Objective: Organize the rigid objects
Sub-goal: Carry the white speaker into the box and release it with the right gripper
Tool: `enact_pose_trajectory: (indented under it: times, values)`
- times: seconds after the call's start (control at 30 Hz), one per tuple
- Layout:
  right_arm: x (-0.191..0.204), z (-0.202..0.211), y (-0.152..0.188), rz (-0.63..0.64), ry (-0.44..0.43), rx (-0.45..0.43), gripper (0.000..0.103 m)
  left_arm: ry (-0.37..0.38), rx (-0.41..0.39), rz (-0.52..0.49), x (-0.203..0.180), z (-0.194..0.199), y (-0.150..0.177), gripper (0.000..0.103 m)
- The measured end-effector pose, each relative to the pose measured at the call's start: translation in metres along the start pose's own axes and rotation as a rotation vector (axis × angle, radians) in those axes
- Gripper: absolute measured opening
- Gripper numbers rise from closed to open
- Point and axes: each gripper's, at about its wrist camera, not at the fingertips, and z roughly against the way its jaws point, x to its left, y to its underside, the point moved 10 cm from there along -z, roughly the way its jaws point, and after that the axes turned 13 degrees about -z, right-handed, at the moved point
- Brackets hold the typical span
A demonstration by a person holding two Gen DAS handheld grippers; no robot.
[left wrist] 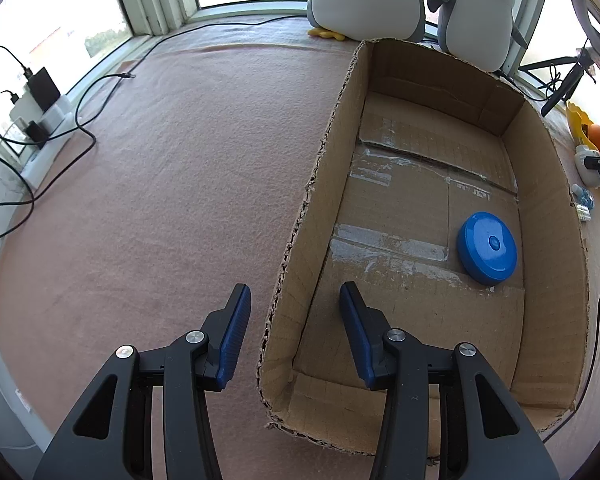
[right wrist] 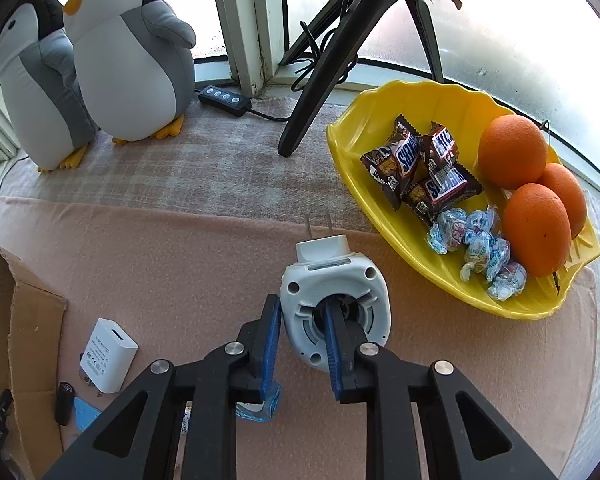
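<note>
Right tongs (right wrist: 302, 320) grip a white plug unit (right wrist: 328, 276): one pad lies against its outer side, the other sits inside its round recess, so the thin wall between them is pinched. This hold probably suits a body too broad and rounded to span whole. The unit lies on the pink surface (right wrist: 180, 248), prongs pointing away from the camera, just beside a yellow dish (right wrist: 452, 100) of sweets and oranges; lifting has apparently not begun.

Left tongs (left wrist: 294, 300) stand open and empty, one pad on each side of the near wall of a cardboard box (left wrist: 332, 184), with no contact evident. They seem to wait there, perhaps to steady the box.

A blue disc (left wrist: 487, 247) lies flat on the box floor toward its right wall, which suggests that the box collects the rigid items while the soft and edible things stay outside.

A white charger (right wrist: 108, 354) rests on the surface beside the box, as yet unsorted. Carrying the unit across to the box is the likely next move; the one-wall pinch may let it swing.
</note>
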Motion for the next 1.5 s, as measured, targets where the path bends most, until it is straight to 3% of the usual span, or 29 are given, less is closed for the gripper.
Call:
enact_pose_trajectory:
  times: [0.27,0.5,0.77,1.07,1.5]
  values:
    - [0.017,0.031,0.015,0.036,-0.038,-0.059,0.018,0.006,-0.004,0.004,0.001,0.000,0.001,0.046]
    - [0.074,0.079,0.051,0.095,-0.202,-0.070,0.018,0.013,-0.009,0.011,0.001,0.000,0.002,0.046]
    - [0.169,0.114,0.108,0.205,-0.414,-0.008,0.018,0.015,-0.014,0.006,0.001,0.000,0.002,0.046]
    - [0.240,0.122,0.168,0.373,-0.460,0.041,0.018,0.016,-0.018,0.018,0.003,0.000,0.002,0.049]
    - [0.276,0.120,0.216,0.485,-0.467,0.074,0.018,0.009,-0.025,0.011,0.002,0.000,0.002,0.049]
